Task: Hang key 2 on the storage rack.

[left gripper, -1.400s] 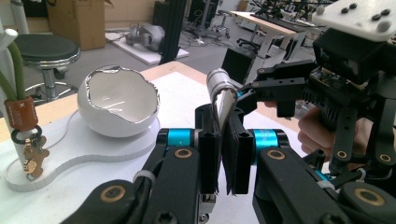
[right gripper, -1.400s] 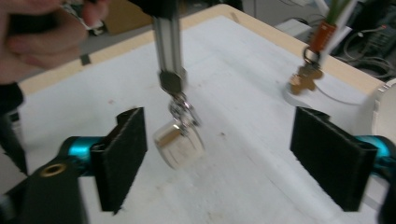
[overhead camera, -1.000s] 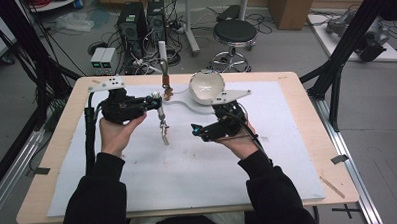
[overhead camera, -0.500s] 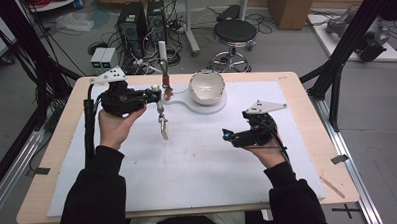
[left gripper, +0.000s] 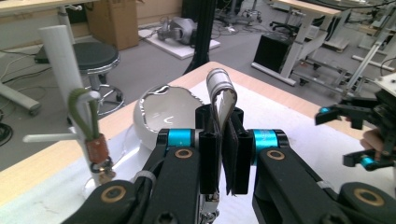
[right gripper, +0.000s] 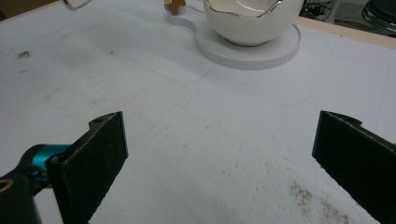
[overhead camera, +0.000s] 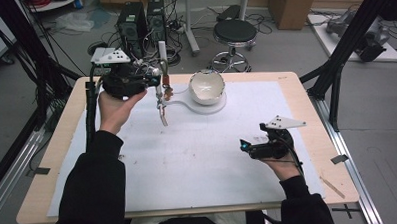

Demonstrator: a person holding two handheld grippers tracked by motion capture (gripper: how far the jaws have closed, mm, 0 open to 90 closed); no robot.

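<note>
My left tool (left gripper: 223,154) is clenched on a looped silver strap (left gripper: 221,93), which my left gripper view shows pinched between the pads; from the high view the same tool (overhead camera: 153,79) sits at the white stand (overhead camera: 163,55) and the strap cannot be made out. Beside it a brown tag (left gripper: 97,148) hangs off the stand's hook. My right tool (right gripper: 219,158) is released, jaws wide apart over bare white tabletop (right gripper: 187,116), well apart from the white bowl (overhead camera: 206,85) on its round base (right gripper: 247,51).
</note>
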